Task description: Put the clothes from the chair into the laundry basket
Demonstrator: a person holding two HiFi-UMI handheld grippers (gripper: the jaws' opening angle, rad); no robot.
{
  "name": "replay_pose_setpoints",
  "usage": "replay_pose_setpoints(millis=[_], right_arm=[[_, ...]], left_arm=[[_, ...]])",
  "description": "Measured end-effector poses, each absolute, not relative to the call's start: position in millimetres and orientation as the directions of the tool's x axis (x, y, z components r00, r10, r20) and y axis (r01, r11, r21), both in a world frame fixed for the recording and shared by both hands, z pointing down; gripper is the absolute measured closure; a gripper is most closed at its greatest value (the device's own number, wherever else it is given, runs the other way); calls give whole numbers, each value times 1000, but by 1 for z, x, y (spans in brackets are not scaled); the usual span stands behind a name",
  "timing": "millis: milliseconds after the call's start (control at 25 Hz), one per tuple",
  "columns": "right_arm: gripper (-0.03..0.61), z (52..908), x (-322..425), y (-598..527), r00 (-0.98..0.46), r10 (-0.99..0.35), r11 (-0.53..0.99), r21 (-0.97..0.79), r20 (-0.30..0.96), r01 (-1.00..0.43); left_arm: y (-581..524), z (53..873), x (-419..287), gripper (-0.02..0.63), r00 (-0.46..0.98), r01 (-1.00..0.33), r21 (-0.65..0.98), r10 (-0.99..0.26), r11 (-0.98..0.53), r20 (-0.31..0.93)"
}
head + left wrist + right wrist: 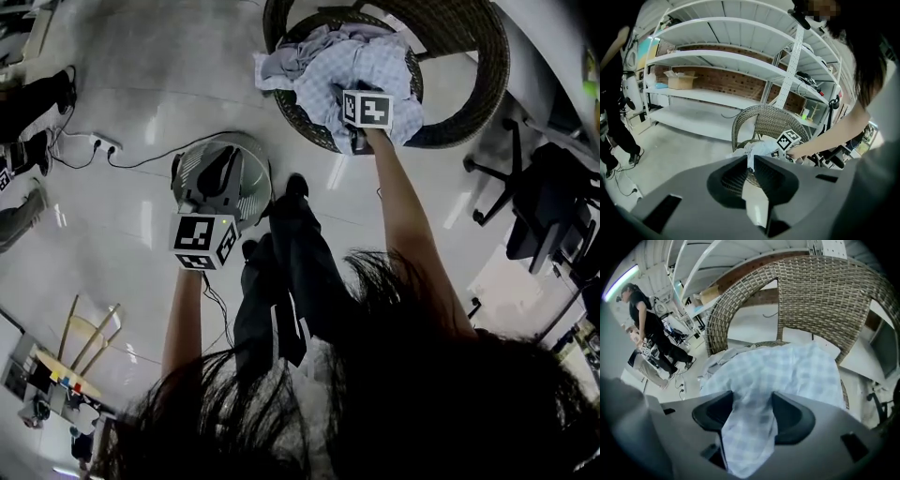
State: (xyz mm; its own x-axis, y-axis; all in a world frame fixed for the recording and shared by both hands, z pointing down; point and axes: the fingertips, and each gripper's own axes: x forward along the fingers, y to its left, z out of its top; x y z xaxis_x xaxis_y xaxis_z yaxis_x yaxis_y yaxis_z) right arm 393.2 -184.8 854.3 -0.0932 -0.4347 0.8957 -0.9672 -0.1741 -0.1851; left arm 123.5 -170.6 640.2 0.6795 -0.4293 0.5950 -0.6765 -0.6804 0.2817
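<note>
A wicker chair (469, 84) at the top of the head view holds a pile of clothes: a blue-checked shirt (375, 66) on top and a pale grey garment (291, 61) beside it. My right gripper (359, 141) points down into the pile. In the right gripper view its jaws (752, 401) stand wide, and a fold of the checked shirt (787, 376) runs between them. My left gripper (223, 161) hangs over a round light-rimmed basket (255, 159) on the floor. Its jaws (748, 159) are a narrow slit apart and empty, aimed at the chair (773, 122).
A power strip with cables (103, 143) lies on the floor left of the basket. A black office chair (539, 202) stands to the right, a yellow wooden stool (89, 337) at lower left. White shelving (717, 61) lines the brick wall. People stand at the left (647, 329).
</note>
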Motion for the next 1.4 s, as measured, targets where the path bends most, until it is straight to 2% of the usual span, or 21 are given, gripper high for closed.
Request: replay_pose_setpoints(millis=[80, 280, 360, 840, 1400], right_arm=[[303, 858, 395, -186, -81, -424, -190, -176, 902, -966], [456, 850, 393, -184, -84, -411, -166, -166, 908, -972], [492, 840, 392, -184, -105, -435, -192, -206, 894, -959], [503, 716, 393, -181, -157, -655, -211, -378, 739, -902], [508, 519, 400, -149, -82, -819, -153, -353, 568, -923]], left_arm=[[-169, 644, 114, 574, 669, -690, 284, -435, -666, 603], [-166, 643, 98, 574, 644, -725, 291, -466, -624, 607], [-165, 636, 98, 574, 647, -728, 298, -475, -618, 596], [-144, 574, 90, 574, 685, -697, 274, -503, -663, 528], [-114, 492, 39, 574, 710, -669, 183, -546, -721, 444]])
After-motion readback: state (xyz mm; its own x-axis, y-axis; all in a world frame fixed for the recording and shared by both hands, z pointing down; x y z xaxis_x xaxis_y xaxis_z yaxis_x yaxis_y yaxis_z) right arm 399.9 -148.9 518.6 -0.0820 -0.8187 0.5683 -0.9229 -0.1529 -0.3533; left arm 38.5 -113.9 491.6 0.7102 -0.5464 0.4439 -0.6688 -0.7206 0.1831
